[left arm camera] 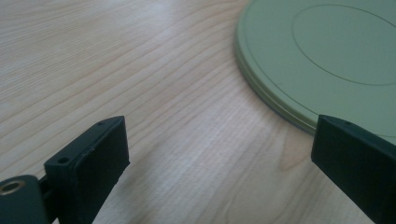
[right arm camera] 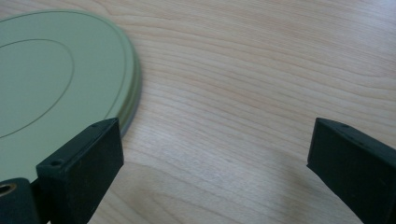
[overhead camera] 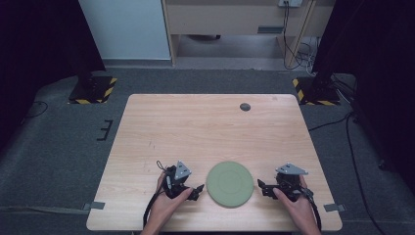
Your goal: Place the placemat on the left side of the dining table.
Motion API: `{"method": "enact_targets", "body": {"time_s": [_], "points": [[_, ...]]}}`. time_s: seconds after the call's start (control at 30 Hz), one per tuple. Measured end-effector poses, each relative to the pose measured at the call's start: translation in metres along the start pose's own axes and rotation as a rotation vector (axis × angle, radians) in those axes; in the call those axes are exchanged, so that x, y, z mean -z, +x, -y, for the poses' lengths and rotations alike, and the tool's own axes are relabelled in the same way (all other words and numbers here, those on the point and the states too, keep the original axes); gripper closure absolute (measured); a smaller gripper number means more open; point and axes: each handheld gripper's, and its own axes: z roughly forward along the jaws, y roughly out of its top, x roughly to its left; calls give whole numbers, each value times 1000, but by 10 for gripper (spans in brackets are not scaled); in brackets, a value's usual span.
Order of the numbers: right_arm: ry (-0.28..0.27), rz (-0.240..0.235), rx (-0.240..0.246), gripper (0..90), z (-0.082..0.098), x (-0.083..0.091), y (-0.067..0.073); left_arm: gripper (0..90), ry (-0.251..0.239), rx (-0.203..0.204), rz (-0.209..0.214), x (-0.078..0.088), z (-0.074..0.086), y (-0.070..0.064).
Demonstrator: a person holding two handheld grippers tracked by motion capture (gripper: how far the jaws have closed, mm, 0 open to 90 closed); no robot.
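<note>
A flat round green plate [overhead camera: 229,183] lies on the wooden table [overhead camera: 205,132] near the front edge, between my two grippers. Left of it, my left gripper [overhead camera: 198,188] rests low, held by a hand, jaws open and pointing toward the plate's rim. In the left gripper view the plate [left arm camera: 322,60] sits at the upper right, and the gripper [left arm camera: 219,154] holds nothing. My right gripper [overhead camera: 261,185] stands just right of the plate, also open and empty. The right gripper view has the plate [right arm camera: 51,84] at the left, beside the gripper [right arm camera: 215,158].
A small dark round disc [overhead camera: 245,106] sits near the table's far edge. Grey carpet surrounds the table, with black stands and yellow-black striped bases [overhead camera: 93,90] at the back left and back right. Cables [overhead camera: 352,147] trail on the floor at the right.
</note>
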Motion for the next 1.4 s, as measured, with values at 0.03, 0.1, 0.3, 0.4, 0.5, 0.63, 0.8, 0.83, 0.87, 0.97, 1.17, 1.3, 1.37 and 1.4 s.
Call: {"method": "enact_targets", "body": {"time_s": [0.03, 0.1, 0.3, 0.4, 0.5, 0.63, 0.8, 0.83, 0.87, 0.97, 1.17, 1.3, 1.37, 1.4], "points": [[-3, -4, 4, 38, 0, 0, 1, 37, 0, -11, 4, 0, -1, -2], [-7, -23, 13, 38, 0, 2, 6, 37, -2, -16, 12, -1, -1, -6], [6, -35, 36, 39, 2, 2, 13, 38, 11, -32, 14, -4, -2, -12], [11, -40, 43, 39, 2, 1, 14, 36, 9, -32, 19, -5, -2, -12], [17, -43, 52, 39, 3, -1, 17, 50, 4, -42, 4, -8, -4, -14], [23, -41, 61, 37, 3, -2, 19, 48, 11, -47, 1, -9, -5, -15], [27, -35, 54, 19, 2, -3, 18, 37, 12, -42, -18, -11, -7, -13], [27, -35, 54, 19, 2, -3, 18, 32, 12, -42, -18, -11, -7, -13], [26, -31, 52, 18, 2, -3, 19, 32, 14, -40, -20, -12, -7, -13], [25, -21, 53, 14, 1, -5, 18, 24, 13, -45, -28, -13, -8, -12], [19, 2, 45, 9, -1, -7, 18, 21, 12, -46, -47, -15, -10, -11], [17, 9, 39, 14, -2, -9, 17, 8, 11, -30, -44, -16, -10, -9], [17, 2, 32, 43, -2, -8, 17, 30, 5, -29, -38, -16, -9, -9], [15, -2, 29, 39, -2, -6, 18, 35, 7, -26, -39, -15, -9, -10]]}}
